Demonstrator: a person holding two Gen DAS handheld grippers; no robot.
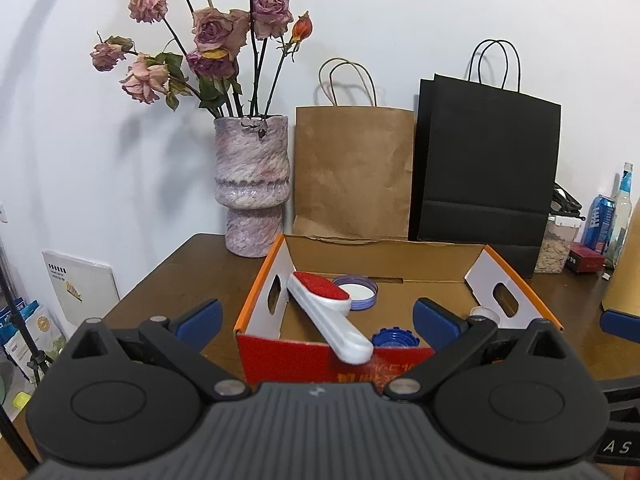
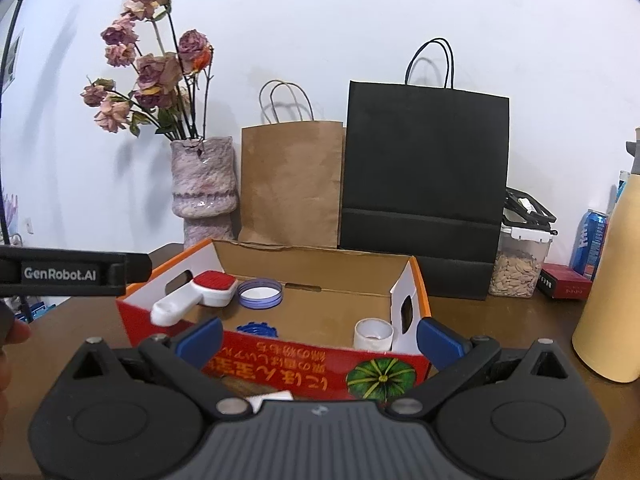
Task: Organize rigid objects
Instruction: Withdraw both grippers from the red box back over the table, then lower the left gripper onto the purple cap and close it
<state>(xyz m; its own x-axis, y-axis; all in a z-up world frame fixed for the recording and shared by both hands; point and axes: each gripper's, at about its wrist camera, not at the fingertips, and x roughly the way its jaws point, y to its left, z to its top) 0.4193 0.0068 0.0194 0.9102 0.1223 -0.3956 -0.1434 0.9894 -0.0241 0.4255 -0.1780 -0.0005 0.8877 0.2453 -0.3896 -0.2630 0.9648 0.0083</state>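
Note:
An open cardboard box (image 1: 400, 360) with red front and orange rim stands on the brown table; it also shows in the right wrist view (image 2: 280, 364). Inside lie a white lint brush with a red pad (image 1: 324, 312) (image 2: 196, 296) leaning over the front-left edge, a purple-rimmed lid (image 1: 358, 290) (image 2: 260, 292), a blue toothed cap (image 1: 394, 338) (image 2: 256, 328) and a small white cup (image 1: 486, 314) (image 2: 373, 333). My left gripper (image 1: 316, 320) is open and empty before the box. My right gripper (image 2: 320, 338) is open and empty before the box front.
At the back stand a pink vase of dried roses (image 1: 252, 184), a brown paper bag (image 1: 354, 172) and a black paper bag (image 1: 486, 164). To the right are a seed jar (image 2: 518, 264), a blue can (image 2: 588, 242), a red box (image 2: 564, 284) and a tan bottle (image 2: 612, 292). A small white item (image 2: 272, 398) lies under my right gripper.

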